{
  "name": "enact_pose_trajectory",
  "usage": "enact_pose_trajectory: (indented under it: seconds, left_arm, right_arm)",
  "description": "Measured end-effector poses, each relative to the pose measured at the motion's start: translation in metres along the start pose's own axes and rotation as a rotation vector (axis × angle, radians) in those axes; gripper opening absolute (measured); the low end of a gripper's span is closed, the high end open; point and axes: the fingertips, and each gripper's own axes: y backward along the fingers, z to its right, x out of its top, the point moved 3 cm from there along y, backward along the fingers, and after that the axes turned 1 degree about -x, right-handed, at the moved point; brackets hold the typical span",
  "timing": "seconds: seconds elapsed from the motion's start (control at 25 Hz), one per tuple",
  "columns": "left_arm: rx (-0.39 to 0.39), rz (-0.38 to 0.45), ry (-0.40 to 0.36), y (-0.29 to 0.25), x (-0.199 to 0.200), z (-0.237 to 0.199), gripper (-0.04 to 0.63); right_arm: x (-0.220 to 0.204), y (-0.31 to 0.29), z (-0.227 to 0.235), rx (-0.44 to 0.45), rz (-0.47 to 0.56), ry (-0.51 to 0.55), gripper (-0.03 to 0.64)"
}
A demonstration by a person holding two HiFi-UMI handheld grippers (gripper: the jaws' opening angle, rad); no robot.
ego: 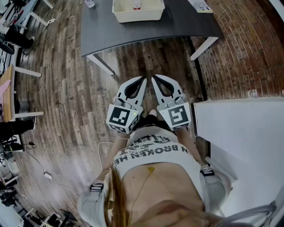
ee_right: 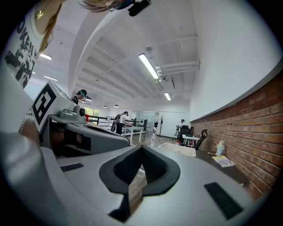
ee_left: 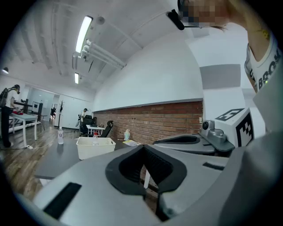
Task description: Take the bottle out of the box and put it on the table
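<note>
A cream box (ego: 137, 12) stands on the dark grey table (ego: 177, 22) at the far end of the head view. Inside it a bottle with a red cap (ego: 136, 6) shows; the same bottle (ee_left: 95, 137) and box (ee_left: 95, 148) appear in the left gripper view, and the box (ee_right: 177, 148) in the right gripper view. My left gripper (ego: 144, 80) and right gripper (ego: 154, 79) hover side by side over the wooden floor, short of the table, close to my body. Both are shut and hold nothing.
A clear bottle (ego: 89, 3) stands on the table left of the box, a booklet (ego: 199, 5) lies at its right end. A small bottle (ee_right: 220, 148) stands near the brick wall. A white surface (ego: 239, 133) is to my right. People work at desks far off.
</note>
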Motion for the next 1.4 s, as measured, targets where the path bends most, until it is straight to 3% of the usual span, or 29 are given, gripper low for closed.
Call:
enact_pose_trajectory:
  seconds: [0.4, 0.64, 0.84, 1.16, 1.4]
  left_arm:
    - [0.023, 0.012, 0.003, -0.001, -0.007, 0.020, 0.005]
    - [0.063, -0.004, 0.023, 0.010, -0.013, 0.004, 0.005]
    - [0.043, -0.001, 0.028, 0.005, -0.009, -0.026, 0.005]
    - [-0.060, 0.015, 0.010, -0.030, 0.013, -0.086, 0.005]
    - [-0.085, 0.017, 0.015, -0.045, 0.020, -0.142, 0.005]
  right_arm:
    - [-0.006, 0.014, 0.007, 0.038, 0.031, -0.014, 0.009]
    - [-0.006, -0.002, 0.001, 0.072, 0.019, -0.045, 0.009]
    - [0.000, -0.026, -0.002, 0.038, 0.022, -0.018, 0.009]
    - [0.011, -0.089, 0.014, -0.046, 0.014, -0.015, 0.009]
    - [0.017, -0.147, 0.019, -0.059, 0.021, 0.004, 0.009]
